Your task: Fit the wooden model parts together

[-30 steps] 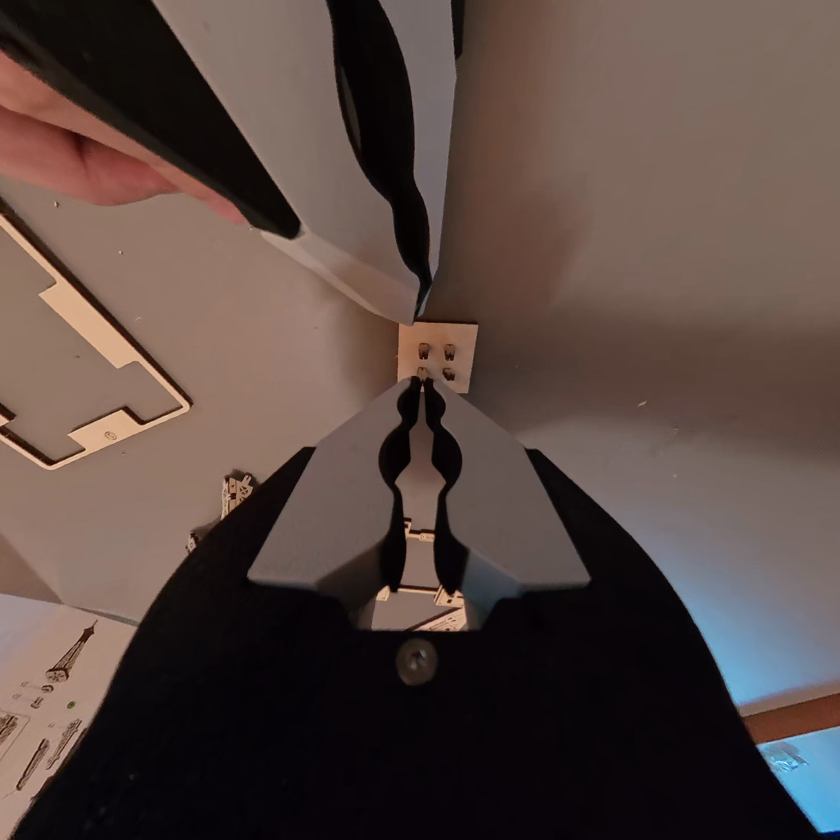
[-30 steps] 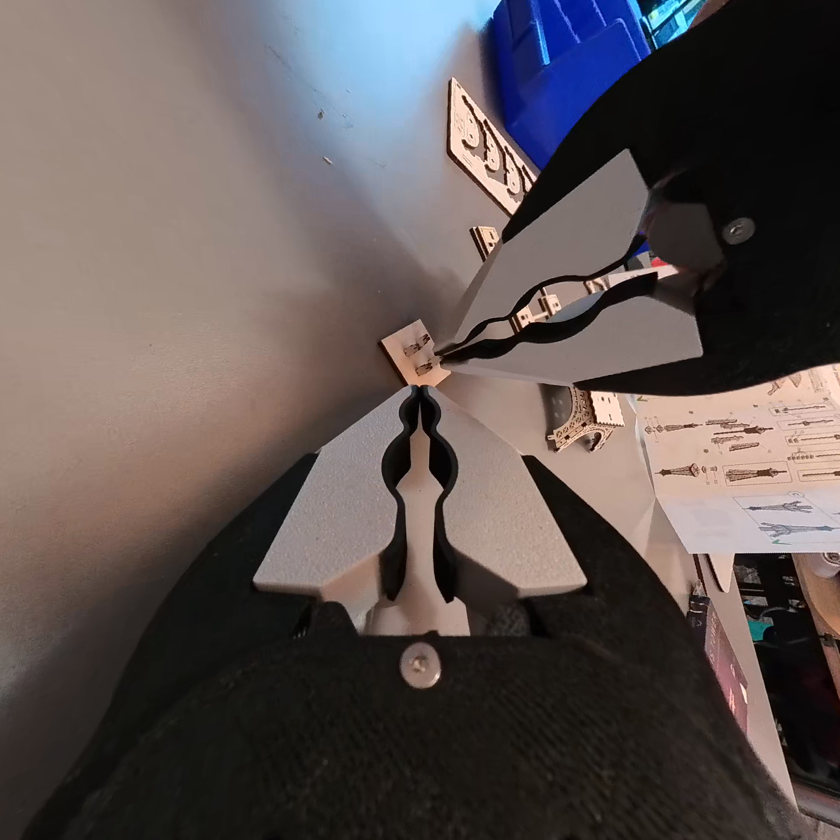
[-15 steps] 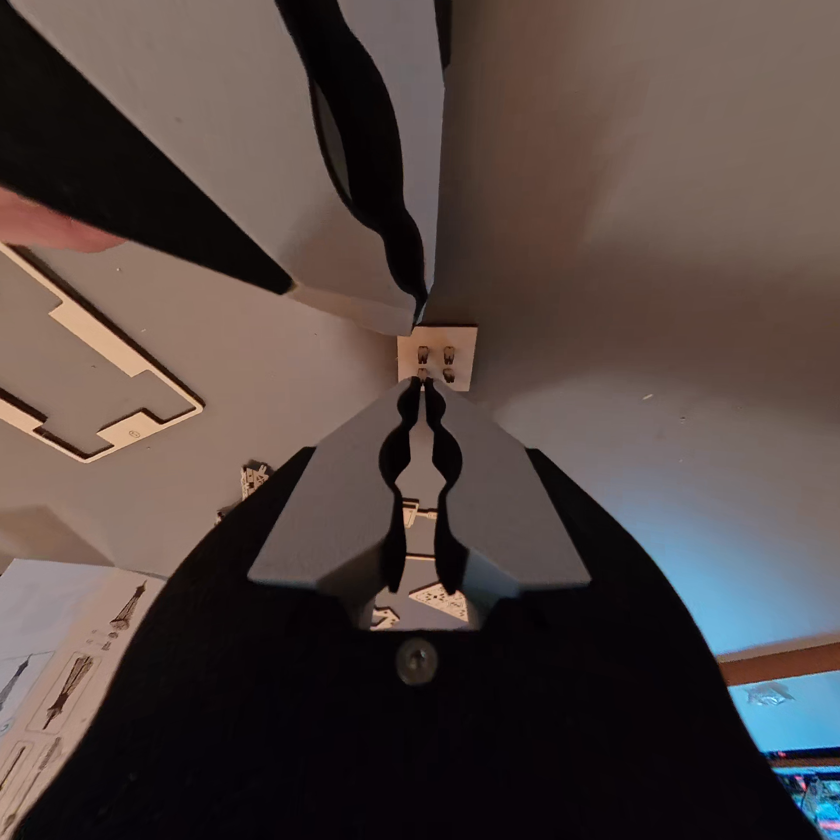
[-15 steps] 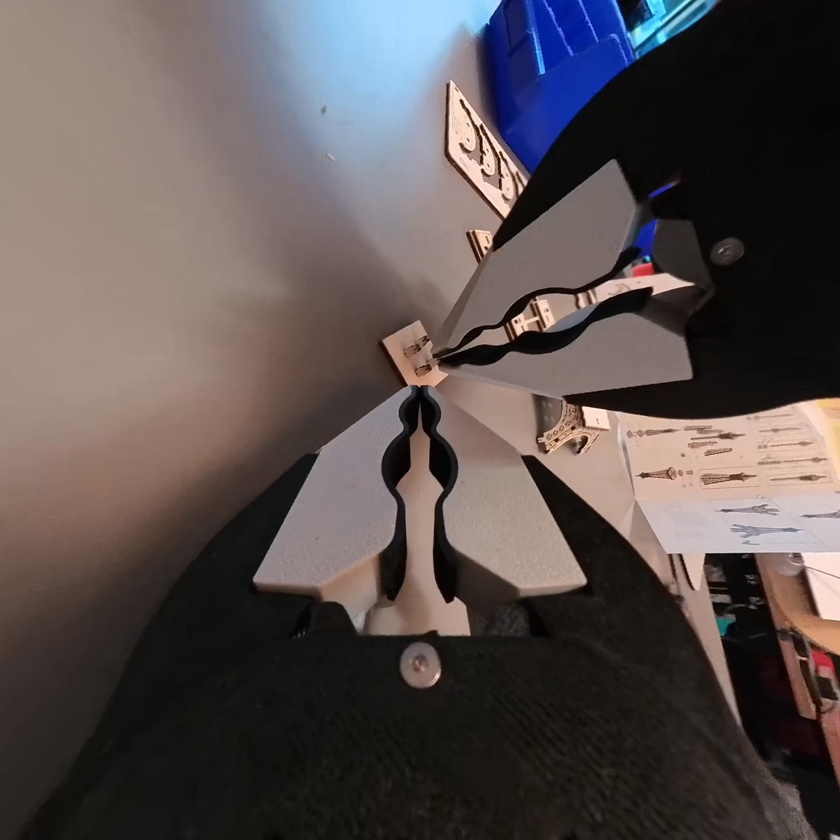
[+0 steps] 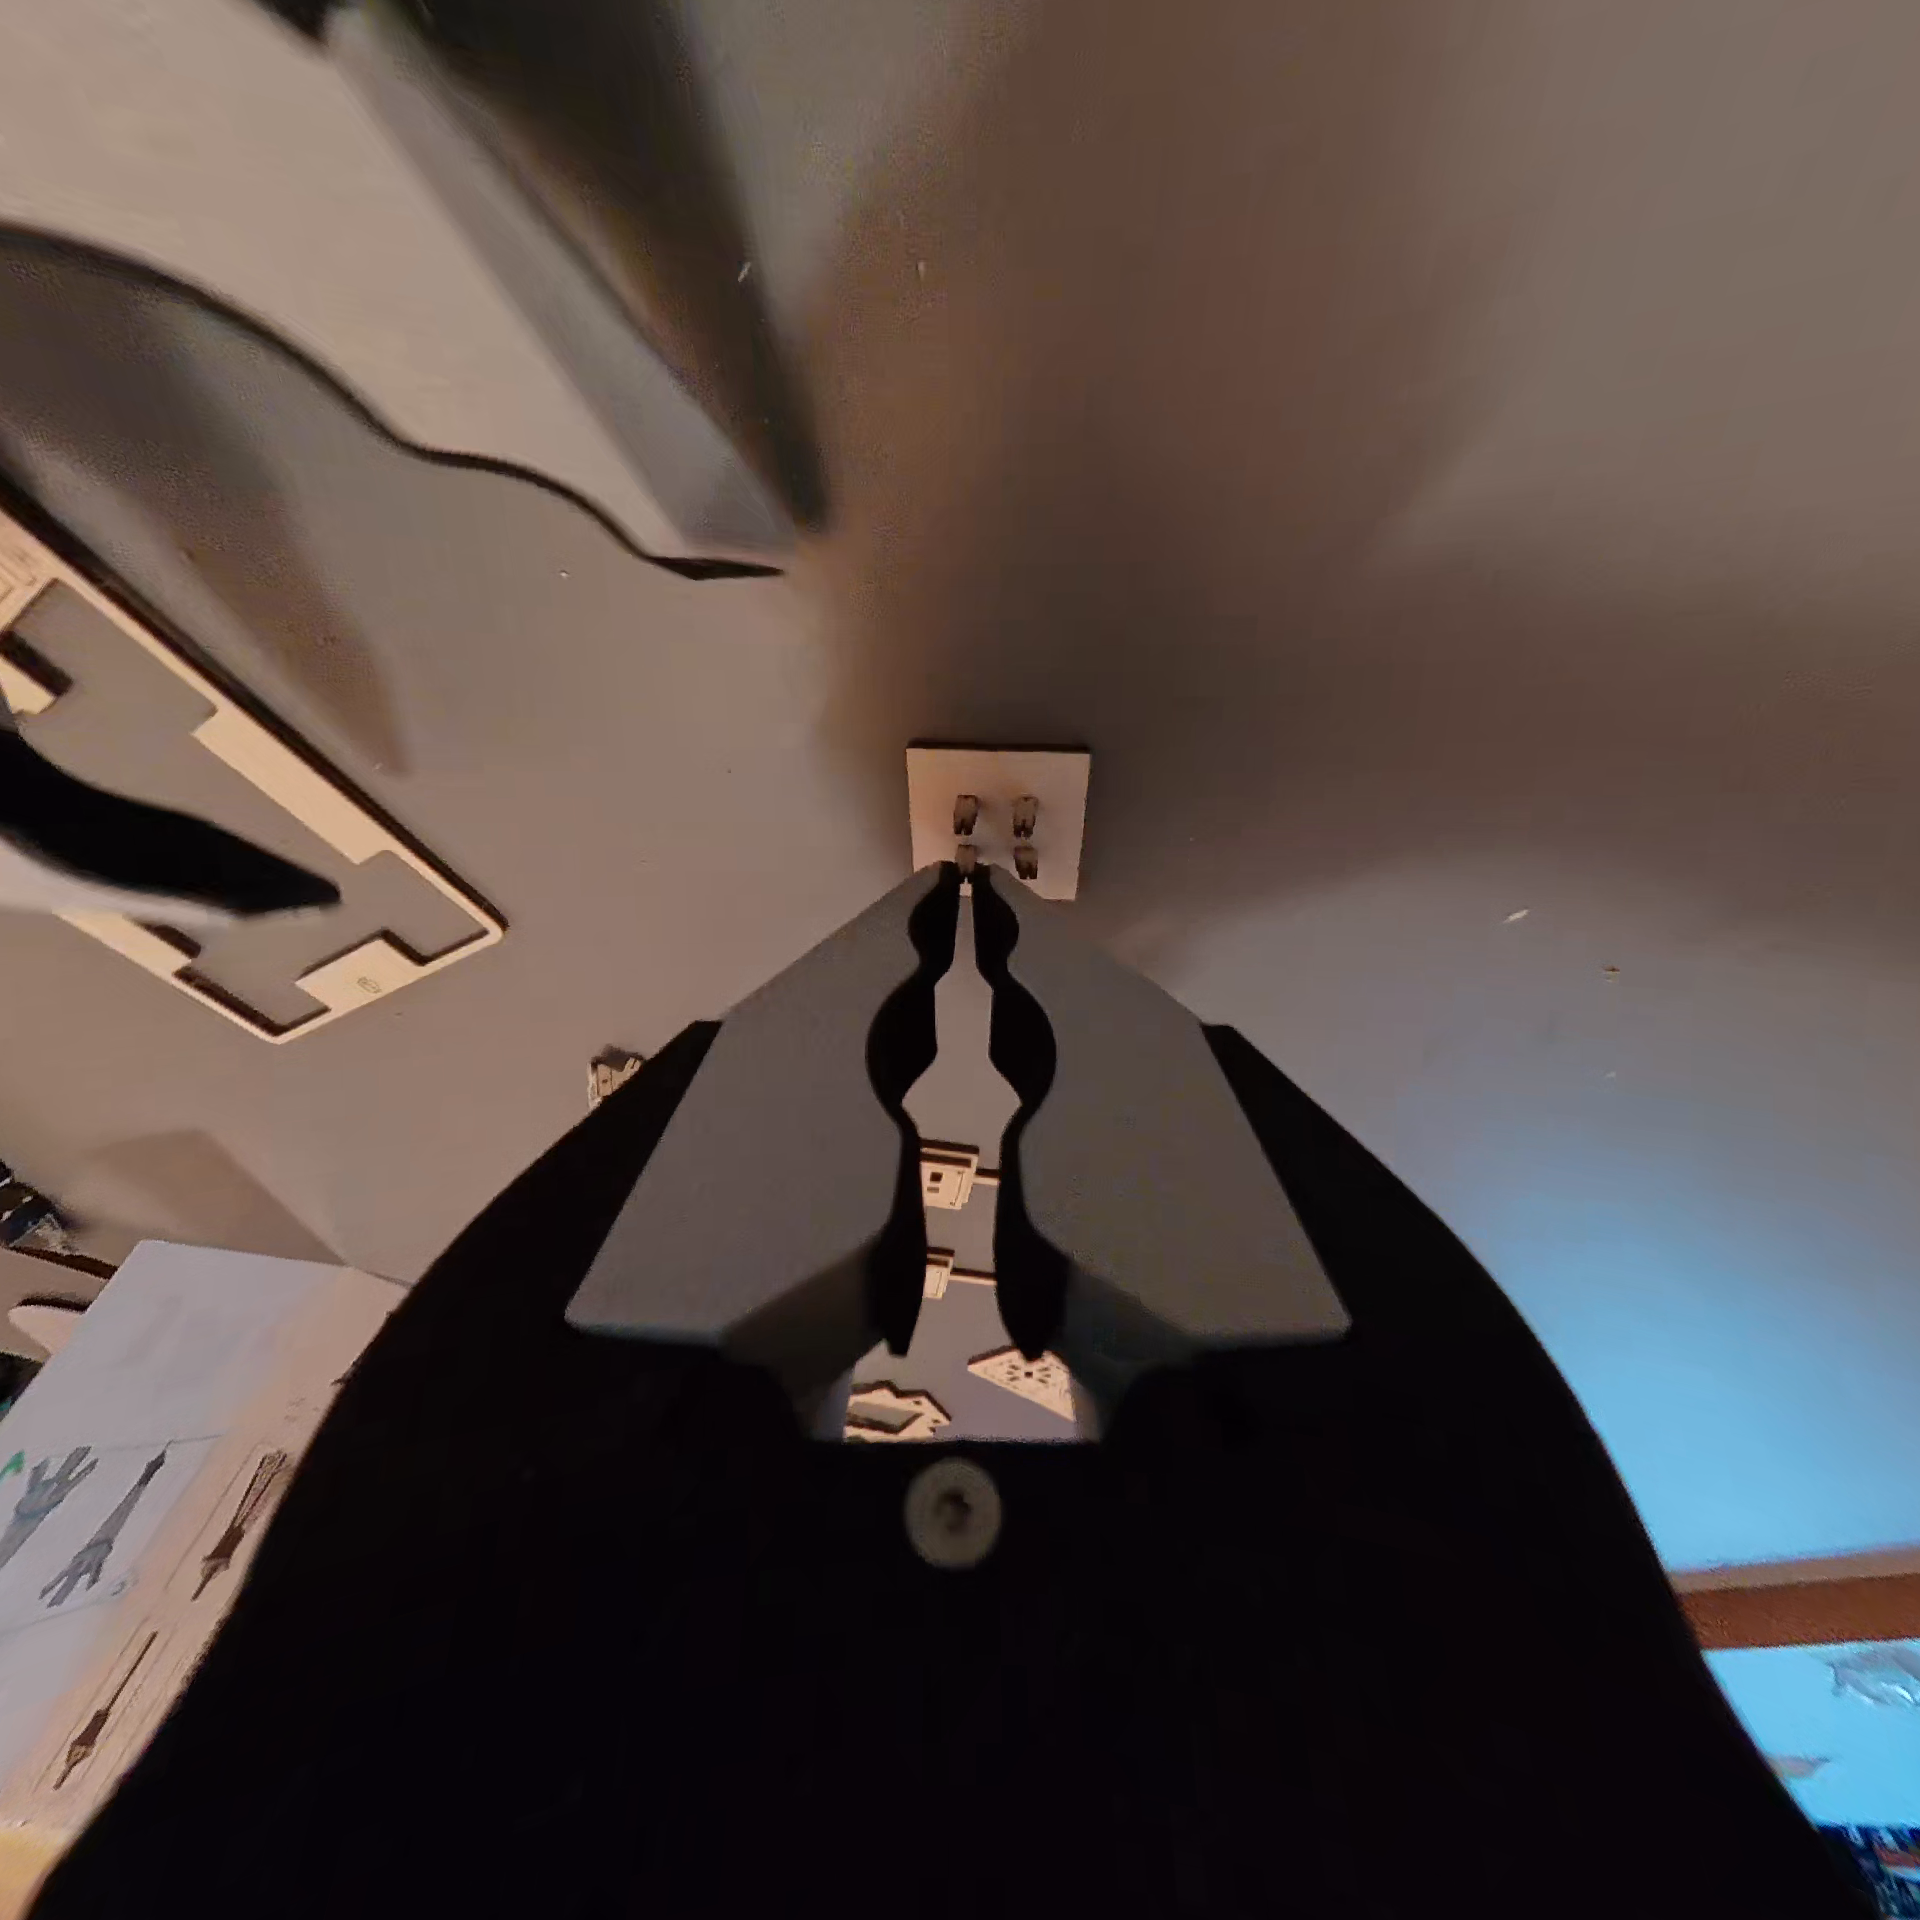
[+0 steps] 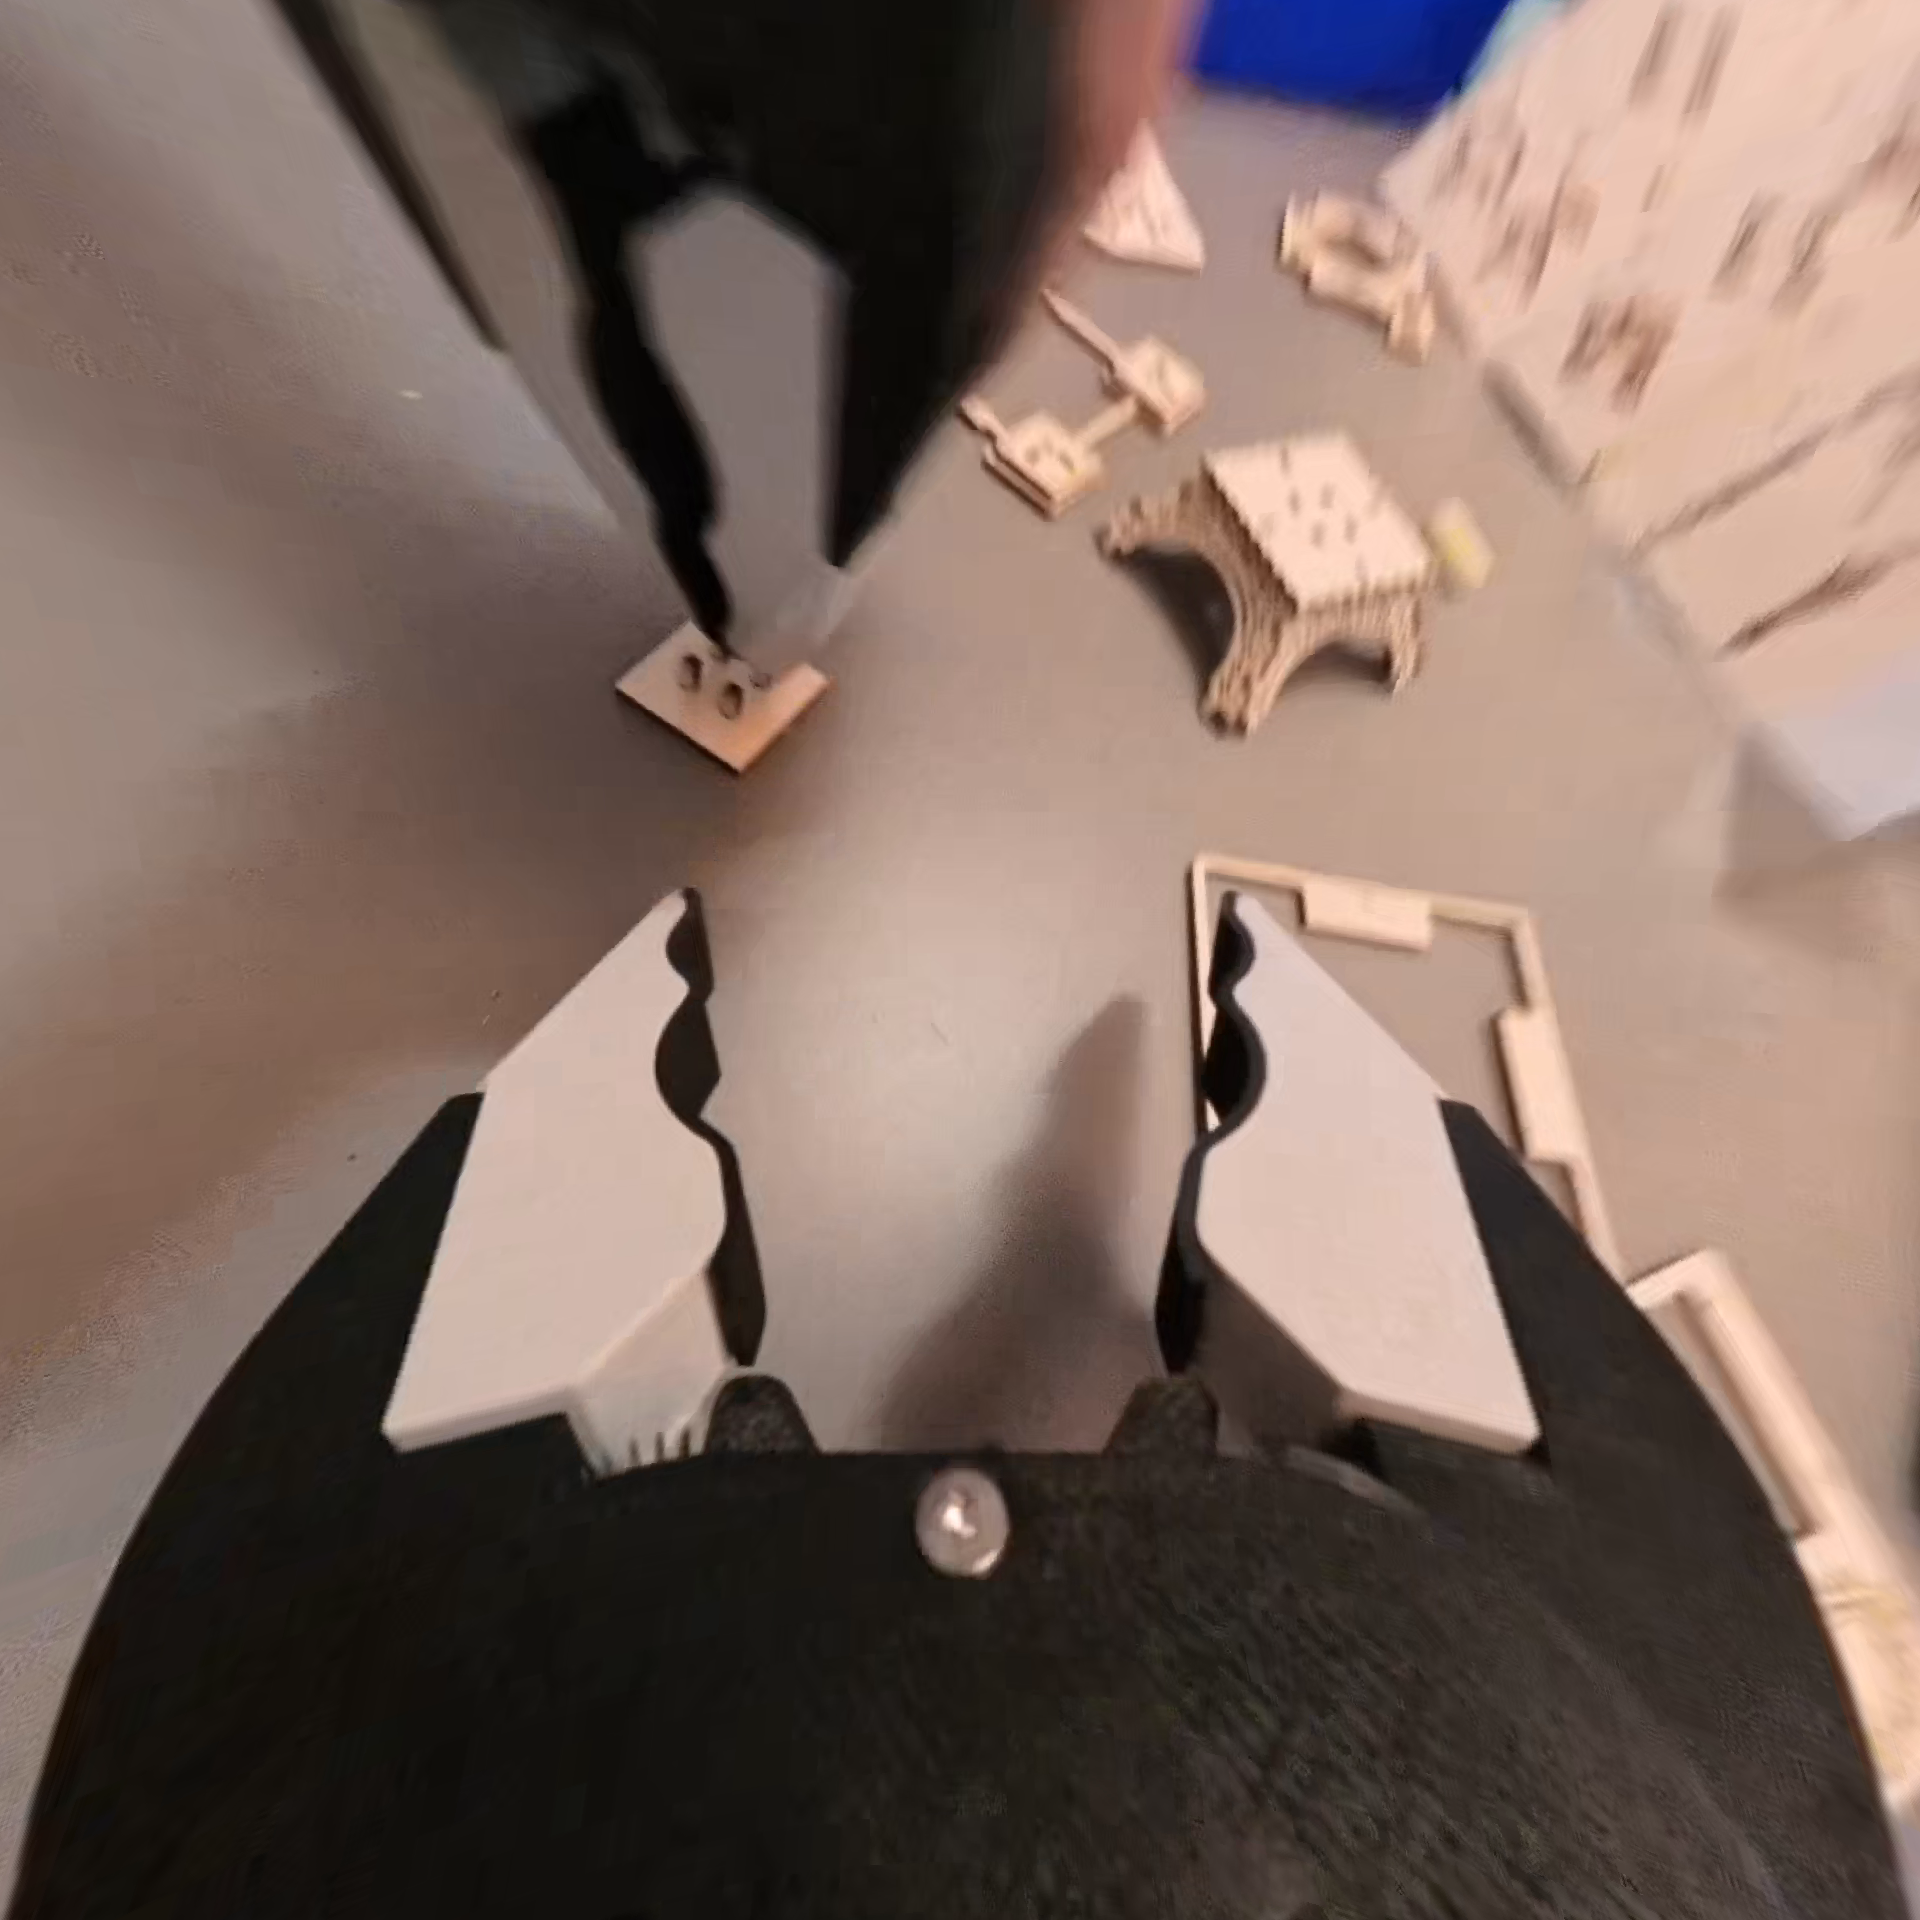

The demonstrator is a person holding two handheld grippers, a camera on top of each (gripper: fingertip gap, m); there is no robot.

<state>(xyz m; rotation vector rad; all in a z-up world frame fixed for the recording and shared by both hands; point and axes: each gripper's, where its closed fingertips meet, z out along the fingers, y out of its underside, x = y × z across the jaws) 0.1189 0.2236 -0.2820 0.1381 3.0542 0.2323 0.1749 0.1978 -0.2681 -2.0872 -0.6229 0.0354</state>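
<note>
Two hand-held grippers work over the grey counter [image 6: 312, 623]: the left hand-held gripper [image 5: 964, 873] is pinched shut on a peg of the small wooden square [image 5: 997, 821] lying flat — the right hand-held gripper [image 6: 956, 914] hangs wide apart, empty, nearby.

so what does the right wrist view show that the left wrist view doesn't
Only the right wrist view shows the arched lattice wooden tower base, the small jointed wooden pieces beyond it, a blue bin and the right gripper with its jaws wide apart and empty.

Only the left wrist view shows a wooden ledge at the far right.

Both show the small square wooden plate with four slots on the grey table, the left gripper shut at its edge, an emptied wooden sheet frame and the printed instruction sheet.
</note>
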